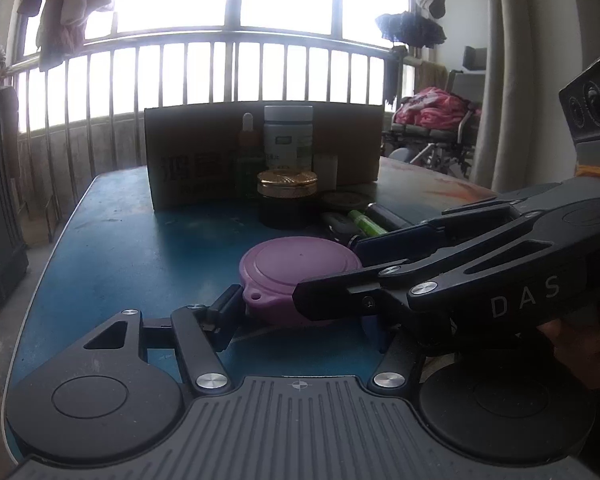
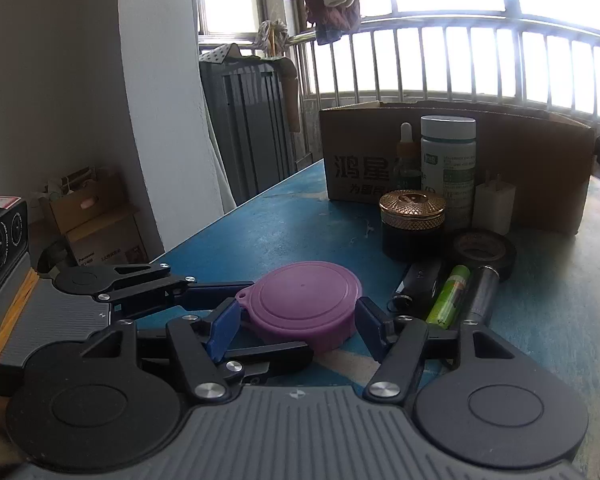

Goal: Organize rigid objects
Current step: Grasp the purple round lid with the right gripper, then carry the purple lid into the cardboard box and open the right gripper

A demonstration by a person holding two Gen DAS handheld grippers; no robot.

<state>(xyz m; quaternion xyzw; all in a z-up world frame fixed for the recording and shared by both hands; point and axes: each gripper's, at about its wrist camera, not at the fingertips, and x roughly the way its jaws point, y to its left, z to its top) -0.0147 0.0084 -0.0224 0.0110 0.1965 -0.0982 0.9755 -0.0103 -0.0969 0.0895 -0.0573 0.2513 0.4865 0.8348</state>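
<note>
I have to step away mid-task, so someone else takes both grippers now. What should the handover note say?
Left gripper: jaws around the purple round case, touching its sides.
Right gripper: jaws bracket the same case from its side, apparently touching.
Case sits on the blue table, not lifted.
Lined up before the cardboard box: dropper bottle, white bottle, gold-lidded jar, charger, tape roll, lighter, green tube, battery.
Left: place the case.

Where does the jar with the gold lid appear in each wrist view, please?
Left wrist: the gold-lidded jar stands at centre, behind the purple container.
Right wrist: the jar is right of centre, again beyond the purple container.
Shared landmark: the cardboard box behind it.
</note>
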